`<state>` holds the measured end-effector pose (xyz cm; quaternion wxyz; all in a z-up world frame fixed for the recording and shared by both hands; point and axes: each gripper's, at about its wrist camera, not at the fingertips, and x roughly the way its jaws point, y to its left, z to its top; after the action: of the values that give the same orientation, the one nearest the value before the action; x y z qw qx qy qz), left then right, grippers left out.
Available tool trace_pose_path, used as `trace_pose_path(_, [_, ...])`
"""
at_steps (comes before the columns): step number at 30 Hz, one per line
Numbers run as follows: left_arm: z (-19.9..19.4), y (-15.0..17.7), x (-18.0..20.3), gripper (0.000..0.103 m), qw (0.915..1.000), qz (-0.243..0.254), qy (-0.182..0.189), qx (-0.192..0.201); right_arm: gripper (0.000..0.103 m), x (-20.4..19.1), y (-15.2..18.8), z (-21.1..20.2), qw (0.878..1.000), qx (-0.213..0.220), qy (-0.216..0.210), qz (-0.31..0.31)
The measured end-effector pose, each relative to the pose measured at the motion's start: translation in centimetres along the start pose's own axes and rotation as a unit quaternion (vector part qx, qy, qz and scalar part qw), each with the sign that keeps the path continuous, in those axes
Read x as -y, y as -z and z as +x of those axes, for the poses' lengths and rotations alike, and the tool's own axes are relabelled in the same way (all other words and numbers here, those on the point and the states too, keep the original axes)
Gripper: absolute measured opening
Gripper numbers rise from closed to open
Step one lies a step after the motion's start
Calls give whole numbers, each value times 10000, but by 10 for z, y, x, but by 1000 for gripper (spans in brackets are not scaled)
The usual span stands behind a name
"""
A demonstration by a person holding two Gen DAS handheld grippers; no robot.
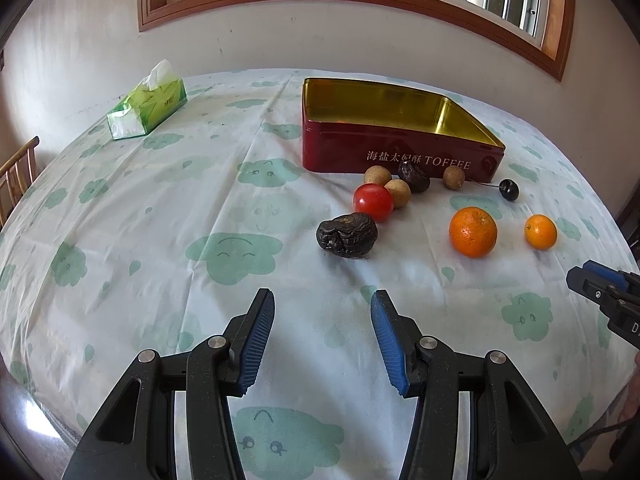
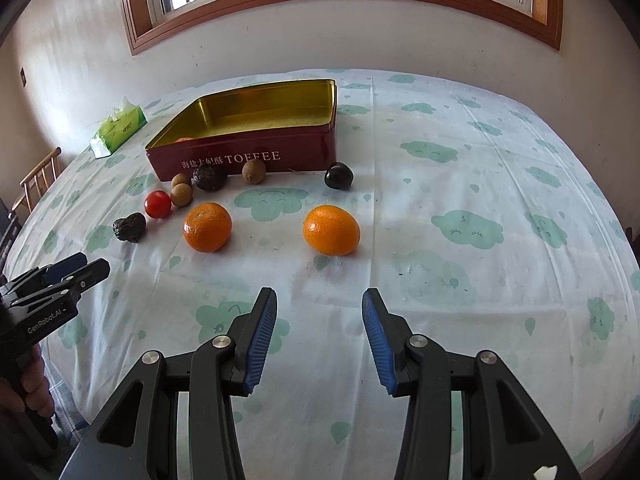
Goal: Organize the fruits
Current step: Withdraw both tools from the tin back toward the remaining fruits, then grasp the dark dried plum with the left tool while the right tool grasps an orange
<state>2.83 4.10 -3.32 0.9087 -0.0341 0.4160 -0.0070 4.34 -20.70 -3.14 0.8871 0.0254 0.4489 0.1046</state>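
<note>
A red TOFFEE tin (image 1: 400, 156) (image 2: 240, 160) with a gold inside stands open on the table. In front of it lie several fruits: two oranges (image 1: 473, 232) (image 2: 331, 230), a red tomato (image 1: 373, 202) (image 2: 157, 204), brown longans (image 1: 377, 176) (image 2: 254, 171), wrinkled dark fruits (image 1: 346, 235) (image 2: 129, 227) and a dark cherry (image 1: 509, 190) (image 2: 338, 176). My left gripper (image 1: 322, 304) is open and empty, short of the nearest dark fruit. My right gripper (image 2: 319, 300) is open and empty, short of the right orange.
A green tissue pack (image 1: 148, 106) (image 2: 118, 128) lies at the far left. A wooden chair (image 1: 18, 176) stands beyond the table's left edge. The cloud-print tablecloth (image 2: 480, 200) covers the round table. A wall and window are behind.
</note>
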Motion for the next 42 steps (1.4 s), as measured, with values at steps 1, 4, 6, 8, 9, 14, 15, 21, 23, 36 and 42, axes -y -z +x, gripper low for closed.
trace_pose_path(1, [1,0,0,52,10000,-6,-7,7,42,0,-1,2,10000,-10,8,-21])
trace_pose_path(4, [4,-1,-1,52,10000,-11,10,-17,42,-1,-5,7,10000,-26,19,-56])
trace_pose_path(6, [5,-1,0,52,10000,9,20,-37,42,-1,-8,10,10000,-34,20,-63])
trace_pose_path(8, [8,-2,0,52,10000,20,36,-43,42,0,-10,14,10000,-44,19,-76])
trace_pose_path(9, [8,-3,1,52,10000,27,36,-43,42,0,-12,15,9999,-51,21,-86])
trace_pose_path(14, [13,-7,2,52,10000,70,20,-62,42,3,-18,23,9999,-69,33,-103])
trace_pose_path(15, [15,-8,2,52,9999,78,23,-66,42,3,-19,25,9999,-80,28,-88])
trace_pose_path(21, [23,-13,4,52,9999,72,19,-121,42,7,-20,37,9998,-176,45,-83])
trace_pose_path(23, [25,-14,4,52,9999,72,36,-134,42,8,-21,41,9998,-200,28,-64])
trace_pose_path(36, [38,-21,6,55,9998,67,5,-190,45,7,-30,55,9997,-192,63,-143])
trace_pose_path(42, [44,-27,8,56,9998,110,-20,-191,46,4,-35,60,9996,-163,99,-223])
